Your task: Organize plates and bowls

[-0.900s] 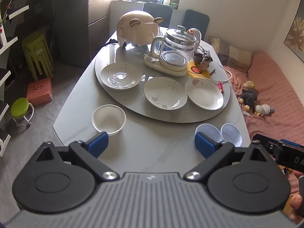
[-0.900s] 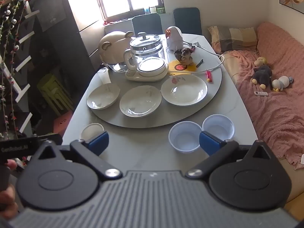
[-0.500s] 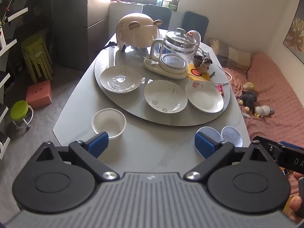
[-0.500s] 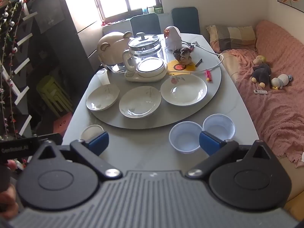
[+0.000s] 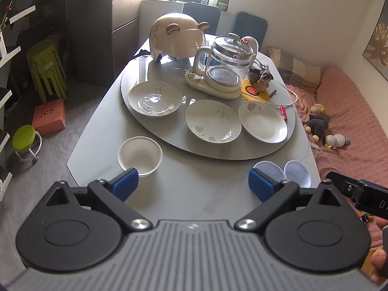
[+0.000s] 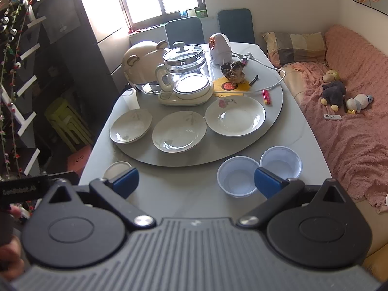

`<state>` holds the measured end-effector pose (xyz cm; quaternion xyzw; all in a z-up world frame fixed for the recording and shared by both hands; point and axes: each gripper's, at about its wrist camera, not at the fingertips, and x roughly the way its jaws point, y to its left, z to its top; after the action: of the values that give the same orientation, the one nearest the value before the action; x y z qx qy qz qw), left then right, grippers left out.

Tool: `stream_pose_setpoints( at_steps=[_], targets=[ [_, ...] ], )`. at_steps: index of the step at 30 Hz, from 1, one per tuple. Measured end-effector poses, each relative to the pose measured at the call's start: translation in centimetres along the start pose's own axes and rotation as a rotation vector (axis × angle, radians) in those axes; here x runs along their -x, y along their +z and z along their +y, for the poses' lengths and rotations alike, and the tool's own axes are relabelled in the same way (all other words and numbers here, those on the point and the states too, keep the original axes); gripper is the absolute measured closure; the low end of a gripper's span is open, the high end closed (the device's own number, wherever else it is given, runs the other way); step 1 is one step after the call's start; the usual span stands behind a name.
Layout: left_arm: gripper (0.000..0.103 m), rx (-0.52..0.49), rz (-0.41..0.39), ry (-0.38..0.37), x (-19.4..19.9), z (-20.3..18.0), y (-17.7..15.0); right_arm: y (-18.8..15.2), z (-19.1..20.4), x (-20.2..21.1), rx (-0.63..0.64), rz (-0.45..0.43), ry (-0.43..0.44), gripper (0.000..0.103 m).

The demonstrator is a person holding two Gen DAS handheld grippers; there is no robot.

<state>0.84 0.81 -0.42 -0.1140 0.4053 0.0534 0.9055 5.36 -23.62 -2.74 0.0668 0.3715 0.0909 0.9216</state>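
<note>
- Plates and bowls are spread over two levels: three white plates lie in a row on the round turntable [image 5: 169, 145], and three bowls sit lower, on the tabletop [image 5: 194, 194] near its front edge.
- We hold the left hand-held gripper [image 5: 192, 185] spread fully wide with nothing between its blue pads; it points down at the tabletop from short of the near edge.
- We hold the right hand-held gripper [image 6: 196, 181] just as wide and just as empty, at a similar downward slant.
- White bowl [image 5: 140, 155] sits just beyond the left pad of the left hand-held gripper, close to the tabletop's left edge, so the left hand is the nearer one for it.
- Two bluish bowls, the near one [image 6: 237, 175] and the far one [image 6: 281, 162], stand side by side, rims touching or nearly so; we cannot tell which. They lie just ahead of the right hand-held gripper's right pad, so that hand is nearer.
- Left plate [image 5: 155, 98], middle plate [image 5: 213, 120] and right plate [image 5: 263, 121] lie further off, close together, with a glass kettle [image 5: 228, 58] behind them.
- Open tabletop lies between the white bowl and the bluish pair; we judge that the clearest room for gathering bowls, while the plates leave little room between their rims.
</note>
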Motion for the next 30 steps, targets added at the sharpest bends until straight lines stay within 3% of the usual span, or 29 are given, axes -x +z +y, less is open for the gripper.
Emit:
stream_pose_setpoints(
  at_steps=[30],
  targets=[
    [0.004,-0.003,-0.001,0.003,0.36,0.13,0.31,-0.17,0.35,-0.21,0.006,0.006,-0.013,0.000]
  ],
)
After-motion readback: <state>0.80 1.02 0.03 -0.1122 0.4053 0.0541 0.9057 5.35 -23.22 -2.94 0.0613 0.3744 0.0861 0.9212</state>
